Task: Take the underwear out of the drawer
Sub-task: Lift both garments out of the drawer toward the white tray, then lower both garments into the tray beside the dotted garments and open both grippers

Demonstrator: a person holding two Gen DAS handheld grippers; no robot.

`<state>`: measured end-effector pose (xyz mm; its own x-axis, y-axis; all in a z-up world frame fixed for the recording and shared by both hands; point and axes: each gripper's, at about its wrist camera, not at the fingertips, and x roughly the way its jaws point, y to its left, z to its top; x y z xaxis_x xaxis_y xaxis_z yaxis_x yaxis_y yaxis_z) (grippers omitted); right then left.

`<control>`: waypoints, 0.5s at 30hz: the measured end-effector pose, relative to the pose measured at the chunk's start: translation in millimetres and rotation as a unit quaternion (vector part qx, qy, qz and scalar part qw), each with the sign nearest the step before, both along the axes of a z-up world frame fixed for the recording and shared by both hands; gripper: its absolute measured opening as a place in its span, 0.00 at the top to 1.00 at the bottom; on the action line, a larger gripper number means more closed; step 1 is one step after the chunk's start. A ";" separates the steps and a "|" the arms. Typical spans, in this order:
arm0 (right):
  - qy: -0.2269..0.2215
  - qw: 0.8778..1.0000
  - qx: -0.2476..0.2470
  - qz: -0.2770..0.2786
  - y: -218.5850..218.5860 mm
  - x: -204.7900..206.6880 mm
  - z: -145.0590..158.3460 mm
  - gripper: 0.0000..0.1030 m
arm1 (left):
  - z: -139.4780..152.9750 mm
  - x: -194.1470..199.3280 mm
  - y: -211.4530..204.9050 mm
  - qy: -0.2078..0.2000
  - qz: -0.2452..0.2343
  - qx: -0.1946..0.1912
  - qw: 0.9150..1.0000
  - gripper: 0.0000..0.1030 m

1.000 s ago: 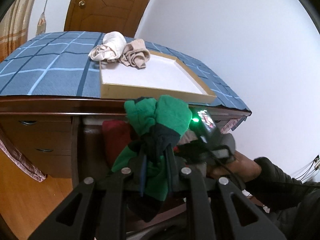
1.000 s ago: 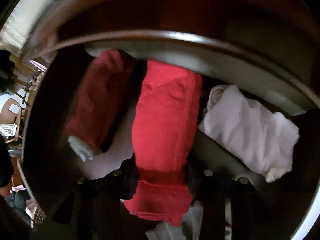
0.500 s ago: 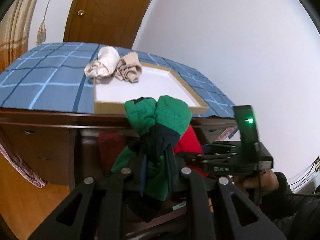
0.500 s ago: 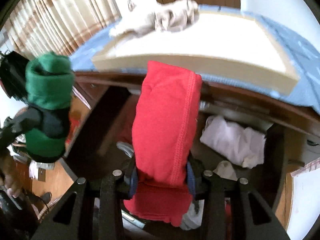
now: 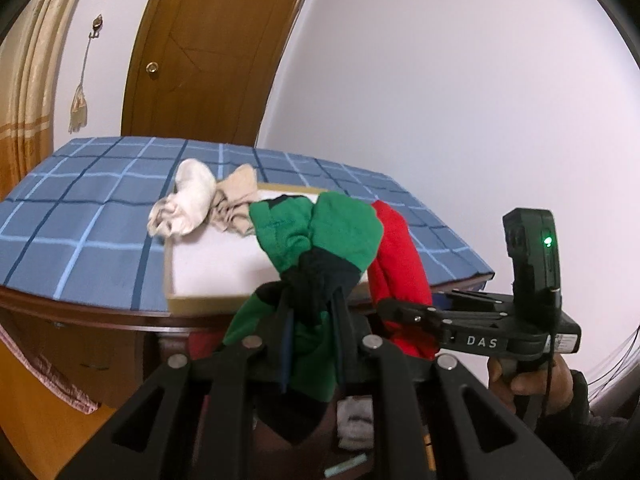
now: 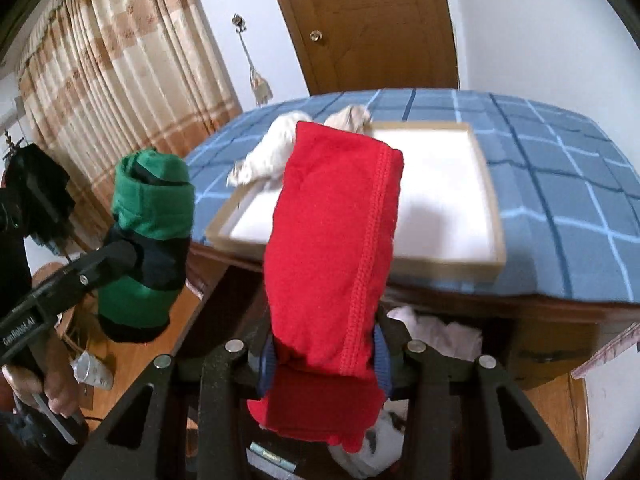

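My left gripper is shut on green and black underwear, held up in front of the dresser edge; it also shows at the left of the right wrist view as the green underwear. My right gripper is shut on folded red underwear, lifted above the open drawer. In the left wrist view the red underwear hangs just right of the green pair. A shallow tray, white inside, lies on the blue checked cloth with two pale rolled garments at its far corner.
White clothing lies in the drawer below. A wooden door and white wall stand behind the dresser; curtains hang at left. A person's hand holds the right gripper's handle. Wooden floor lies at lower left.
Both grippers rose with their garments. The right one came up out of the drawer to tray height with the red underwear; the left lifted the green pair higher, so the dresser top sits lower in view.
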<state>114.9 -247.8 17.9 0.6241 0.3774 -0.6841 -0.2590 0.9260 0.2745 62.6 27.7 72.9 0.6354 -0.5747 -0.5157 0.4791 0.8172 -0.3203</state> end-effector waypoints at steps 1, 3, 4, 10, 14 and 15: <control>-0.004 1.000 -0.001 -0.001 -2.0 1.5 6.4 0.59 | 1.6 3.7 -3.1 -0.002 0.001 -0.003 1.000 0.87; -0.013 1.000 -0.005 -0.007 -6.7 9.1 16.5 0.59 | 4.0 13.2 -8.9 -0.004 0.005 -0.010 1.000 0.87; -0.015 1.000 -0.008 -0.010 -7.8 14.1 19.1 0.59 | 4.9 19.7 -12.1 -0.005 0.007 -0.011 1.000 0.87; -0.019 0.999 -0.022 -0.035 -19.4 49.2 25.9 0.59 | 10.8 54.0 -34.6 -0.008 0.012 -0.004 1.000 0.87; -0.015 0.998 -0.031 -0.049 -25.9 78.0 24.9 0.59 | 14.0 80.3 -47.7 -0.010 0.016 -0.009 1.000 0.87; -0.014 0.998 -0.033 -0.053 -27.7 85.1 24.8 0.59 | 13.9 86.2 -50.3 -0.010 0.017 -0.010 1.000 0.87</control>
